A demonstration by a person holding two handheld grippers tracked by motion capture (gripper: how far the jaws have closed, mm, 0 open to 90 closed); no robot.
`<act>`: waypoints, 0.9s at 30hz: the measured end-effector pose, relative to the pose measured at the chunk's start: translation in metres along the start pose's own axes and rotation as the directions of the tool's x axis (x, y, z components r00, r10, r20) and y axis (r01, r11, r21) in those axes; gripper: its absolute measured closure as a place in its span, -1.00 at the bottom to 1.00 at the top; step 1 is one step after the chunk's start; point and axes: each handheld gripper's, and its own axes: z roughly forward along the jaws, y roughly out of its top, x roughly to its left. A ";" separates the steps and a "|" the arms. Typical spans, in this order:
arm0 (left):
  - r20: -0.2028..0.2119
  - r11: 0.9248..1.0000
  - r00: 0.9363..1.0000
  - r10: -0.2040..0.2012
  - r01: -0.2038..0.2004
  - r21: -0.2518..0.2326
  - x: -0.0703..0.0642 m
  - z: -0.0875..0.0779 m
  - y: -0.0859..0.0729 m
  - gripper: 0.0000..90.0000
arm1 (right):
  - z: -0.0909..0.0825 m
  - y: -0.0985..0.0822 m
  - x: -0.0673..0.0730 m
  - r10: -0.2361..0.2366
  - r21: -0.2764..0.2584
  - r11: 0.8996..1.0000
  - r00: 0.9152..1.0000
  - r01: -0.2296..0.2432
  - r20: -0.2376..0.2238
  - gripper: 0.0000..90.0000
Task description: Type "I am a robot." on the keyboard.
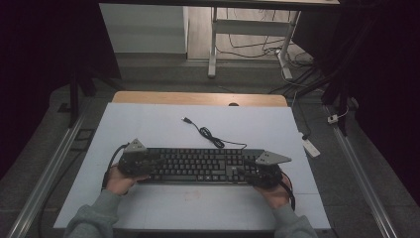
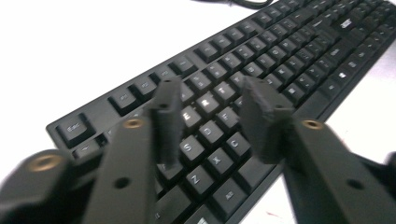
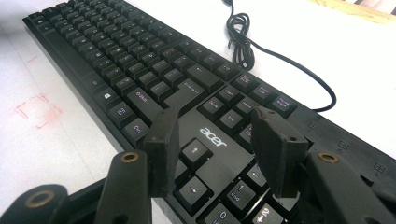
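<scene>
A black Acer keyboard lies across the near part of the white table sheet. Its cable coils toward the back and ends in a loose USB plug. My left gripper sits at the keyboard's left end. In the left gripper view, my left gripper holds its jaws apart just above the letter keys. My right gripper sits at the right end. In the right gripper view, my right gripper is open over the arrow keys, beside the Acer logo.
The sheet covers a wooden table whose far edge shows at the back. Faint red marks sit on the sheet in front of the keyboard. A white power strip lies on the floor to the right, with desk legs beyond.
</scene>
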 end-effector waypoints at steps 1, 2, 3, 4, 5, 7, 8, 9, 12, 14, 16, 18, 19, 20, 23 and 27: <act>0.002 1.000 1.000 0.004 -0.004 -0.003 -0.001 0.000 0.000 0.50 | 0.000 0.000 0.000 0.000 0.000 1.000 1.000 0.000 -0.001 0.16; 0.003 1.000 1.000 0.007 -0.007 -0.003 -0.001 0.001 0.001 0.58 | 0.000 0.000 0.000 0.000 0.001 1.000 1.000 0.000 -0.001 0.16; 0.003 1.000 1.000 0.011 -0.011 -0.004 -0.002 0.001 0.001 0.66 | 0.001 0.000 0.000 -0.001 0.003 1.000 1.000 0.001 -0.001 0.16; 0.005 1.000 1.000 0.011 -0.011 -0.004 -0.003 0.002 0.002 0.74 | 0.001 0.000 0.000 -0.001 0.005 1.000 1.000 0.001 -0.002 0.16; 0.009 1.000 1.000 0.015 -0.015 -0.003 -0.004 0.003 0.002 0.83 | 0.001 0.000 0.000 0.000 0.007 1.000 1.000 0.000 -0.003 0.16; 0.022 1.000 0.999 0.024 -0.024 0.004 -0.006 0.006 0.003 0.98 | 0.002 0.000 0.000 -0.002 0.010 1.000 1.000 0.002 0.000 0.16; 0.027 0.999 0.999 0.030 -0.031 0.010 -0.008 0.008 0.004 0.98 | 0.002 0.000 0.000 -0.003 0.010 1.000 1.000 0.003 0.000 0.16; 0.032 0.999 0.999 0.036 -0.036 0.017 -0.011 0.011 0.005 0.98 | 0.002 0.000 0.000 -0.002 0.012 1.000 1.000 0.002 -0.001 0.16; 0.049 0.997 0.997 0.066 -0.067 0.036 -0.018 0.018 0.007 0.98 | 0.002 -0.001 0.000 -0.001 0.012 1.000 1.000 0.002 -0.002 0.16; 0.055 0.995 0.995 0.082 -0.085 0.048 -0.023 0.022 0.008 0.98 | 0.002 -0.001 0.000 -0.001 0.012 1.000 1.000 0.001 -0.002 0.16; 0.060 0.994 0.994 0.094 -0.098 0.056 -0.027 0.026 0.009 0.98 | 0.002 -0.001 0.000 -0.002 0.014 1.000 1.000 0.002 0.000 0.16; 0.065 0.992 0.993 0.101 -0.105 0.064 -0.030 0.030 0.010 0.98 | 0.003 -0.001 0.000 -0.001 0.018 1.000 1.000 0.001 -0.001 0.16; 0.065 0.991 0.992 0.107 -0.112 0.070 -0.031 0.032 0.010 0.98 | 0.003 -0.001 0.000 -0.002 0.019 1.000 1.000 0.002 -0.001 0.16; 0.067 0.991 0.992 0.108 -0.112 0.074 -0.032 0.034 0.010 0.98 | 0.003 -0.001 0.000 -0.004 0.022 1.000 1.000 0.004 0.000 0.16; 0.071 0.987 0.990 0.122 -0.129 0.092 -0.035 0.039 0.010 0.98 | 0.003 -0.001 0.000 -0.005 0.023 1.000 1.000 0.005 0.001 0.15; 0.068 0.985 0.989 0.130 -0.137 0.109 -0.037 0.044 0.008 0.98 | 0.003 -0.001 0.000 -0.005 0.023 1.000 1.000 0.005 0.000 0.15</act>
